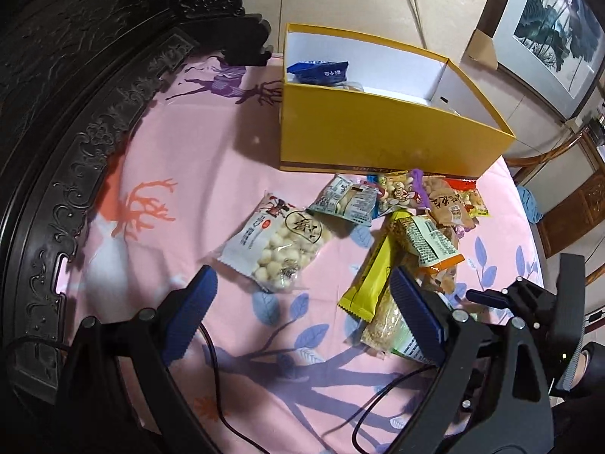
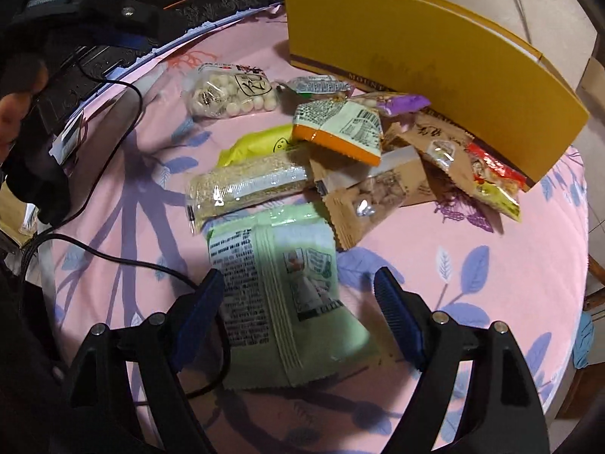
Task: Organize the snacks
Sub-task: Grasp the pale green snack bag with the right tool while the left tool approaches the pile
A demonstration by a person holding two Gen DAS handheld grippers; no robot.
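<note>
**Q:** Tongs first, what have they got?

**R:** Right tongs gape wide around a pale green packet on the pink cloth, pads not pressing; its small print is too blurred to read. Left tongs are spread wide, holding nothing.

**Q:** Farther on?

**R:** Loose snacks lie heaped against a yellow box; its base reads "MOUNT", the rest is hidden. A blue packet lies inside.

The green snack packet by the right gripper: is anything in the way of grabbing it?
Nothing visible is. The green snack packet lies flat on the pink cloth, bare on top, right between the open fingers of the right gripper. The other snacks are piled farther back, toward the yellow box.
</note>
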